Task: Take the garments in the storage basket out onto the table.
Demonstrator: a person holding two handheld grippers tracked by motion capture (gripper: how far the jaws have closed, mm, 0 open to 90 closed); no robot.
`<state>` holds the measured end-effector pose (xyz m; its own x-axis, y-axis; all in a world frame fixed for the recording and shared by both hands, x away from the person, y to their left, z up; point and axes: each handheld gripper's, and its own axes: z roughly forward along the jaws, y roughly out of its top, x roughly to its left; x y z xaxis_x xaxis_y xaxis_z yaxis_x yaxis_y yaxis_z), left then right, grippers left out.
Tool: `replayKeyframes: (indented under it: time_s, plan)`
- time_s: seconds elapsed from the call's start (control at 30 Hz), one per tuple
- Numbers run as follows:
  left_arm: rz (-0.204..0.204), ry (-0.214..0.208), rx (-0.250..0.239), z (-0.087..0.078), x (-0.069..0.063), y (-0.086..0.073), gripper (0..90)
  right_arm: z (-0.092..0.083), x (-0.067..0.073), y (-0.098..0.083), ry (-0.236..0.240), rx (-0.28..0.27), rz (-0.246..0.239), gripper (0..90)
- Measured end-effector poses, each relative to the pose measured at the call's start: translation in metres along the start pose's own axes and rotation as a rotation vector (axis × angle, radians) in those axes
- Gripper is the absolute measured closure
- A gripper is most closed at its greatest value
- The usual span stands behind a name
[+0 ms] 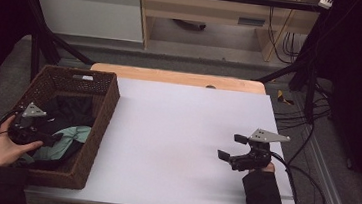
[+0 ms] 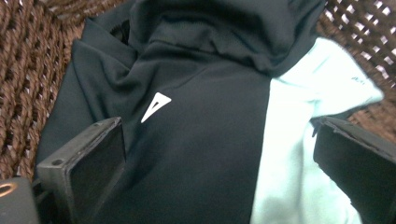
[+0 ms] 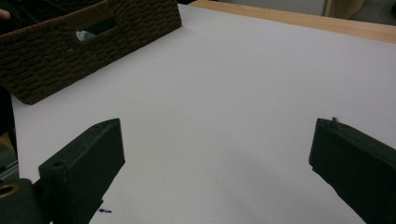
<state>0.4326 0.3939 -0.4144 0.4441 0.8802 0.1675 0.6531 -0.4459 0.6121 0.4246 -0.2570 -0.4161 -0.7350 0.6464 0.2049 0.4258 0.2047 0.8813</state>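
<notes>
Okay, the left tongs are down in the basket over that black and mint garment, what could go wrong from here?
The left tongs stand open over the garment, straddling the seam between black and mint. Closing here may pinch only a thin fold that slips out on lifting. The crumpled cloth could also drag on the wicker basket rim and tug the basket across the white table. The right tongs hover open well off to the side, too far to steady it.

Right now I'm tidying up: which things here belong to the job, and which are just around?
In the job:
- dark and mint garment
- wicker basket
- left gripper, open over the garment

Just around:
- right gripper, open above the white table
- floor cables
</notes>
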Motion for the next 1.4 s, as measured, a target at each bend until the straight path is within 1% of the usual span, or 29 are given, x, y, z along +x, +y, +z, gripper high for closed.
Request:
replayKeyframes:
  time_s: [0.13, 0.17, 0.23, 0.27, 0.33, 0.47, 0.53, 0.57, 0.63, 0.67, 0.73, 0.77, 0.8, 0.83, 0.87, 0.9, 1.03, 1.1, 1.17, 1.2, 1.27, 1.33, 1.4]
  plan:
    - [0.002, 0.002, 0.036, 0.005, -0.001, -0.002, 2.2, 0.000, 0.000, 0.000, 0.000, -0.001, 0.001, 3.7]
    - [0.009, 0.000, 0.046, 0.007, -0.001, -0.003, 2.2, 0.000, 0.000, 0.000, -0.001, 0.000, 0.001, 3.7]
    - [0.010, -0.005, 0.049, 0.008, -0.001, -0.003, 2.4, 0.000, 0.000, 0.000, 0.000, 0.002, 0.002, 3.7]
    - [0.009, -0.011, 0.056, 0.009, -0.001, -0.003, 2.4, 0.000, 0.000, 0.000, 0.000, 0.002, 0.002, 3.7]
    - [0.010, -0.012, 0.071, 0.011, 0.000, -0.004, 3.7, 0.000, 0.000, 0.000, 0.000, 0.003, 0.002, 3.7]
    - [0.006, -0.016, 0.077, 0.013, -0.001, -0.004, 5.2, 0.000, 0.000, 0.000, 0.000, 0.003, 0.003, 3.7]
    - [0.000, -0.018, 0.087, 0.014, -0.002, -0.005, 7.3, 0.000, 0.000, 0.000, 0.000, 0.005, 0.002, 3.7]
    - [-0.009, -0.022, 0.097, 0.014, -0.003, -0.005, 10.2, 0.001, 0.000, -0.001, 0.000, 0.006, 0.001, 3.7]
    - [-0.007, -0.023, 0.102, 0.015, -0.004, -0.005, 11.2, 0.001, 0.000, -0.001, 0.000, 0.008, 0.001, 3.7]
    - [-0.005, -0.023, 0.109, 0.015, -0.004, -0.005, 14.3, 0.001, 0.000, -0.001, 0.000, 0.009, 0.002, 3.7]
    - [0.001, -0.023, 0.121, 0.015, -0.006, -0.005, 17.4, 0.002, 0.000, -0.001, 0.000, 0.011, 0.003, 3.8]
    - [-0.005, -0.026, 0.126, 0.015, -0.006, -0.005, 19.1, 0.002, -0.001, -0.001, 0.001, 0.010, 0.003, 3.9]
    - [-0.011, -0.024, 0.127, 0.014, -0.006, -0.004, 20.9, 0.001, -0.001, -0.001, 0.001, 0.010, 0.003, 3.9]
    - [-0.015, -0.024, 0.127, 0.014, -0.005, -0.004, 20.9, 0.001, -0.001, -0.001, 0.001, 0.010, 0.003, 3.9]
    - [-0.023, -0.026, 0.127, 0.013, -0.005, -0.004, 23.9, 0.001, -0.001, -0.001, 0.000, 0.008, 0.003, 3.9]
    - [-0.027, -0.028, 0.127, 0.013, -0.004, -0.004, 23.9, 0.001, -0.001, -0.001, 0.000, 0.007, 0.005, 3.9]
    - [-0.055, -0.036, 0.123, 0.010, -0.002, -0.004, 31.6, 0.001, -0.001, -0.001, 0.000, 0.007, 0.005, 3.9]
    - [-0.059, -0.034, 0.122, 0.009, -0.002, -0.004, 32.7, 0.001, -0.001, -0.001, 0.000, 0.008, 0.007, 3.9]
    - [-0.061, -0.032, 0.123, 0.008, -0.002, -0.003, 36.2, 0.000, -0.001, -0.001, 0.000, 0.006, 0.008, 3.9]
    - [-0.061, -0.033, 0.123, 0.008, -0.002, -0.003, 36.2, 0.000, -0.001, -0.001, 0.000, 0.006, 0.008, 3.9]
    - [-0.055, -0.031, 0.120, 0.006, -0.002, -0.002, 40.3, 0.000, -0.002, -0.001, 0.000, 0.005, 0.008, 3.9]
    - [-0.061, -0.033, 0.116, 0.005, -0.002, -0.001, 43.5, 0.001, -0.002, -0.001, -0.001, 0.006, 0.008, 3.9]
    - [-0.059, -0.031, 0.112, 0.003, -0.003, -0.001, 44.8, 0.001, -0.002, -0.001, 0.000, 0.007, 0.008, 3.9]
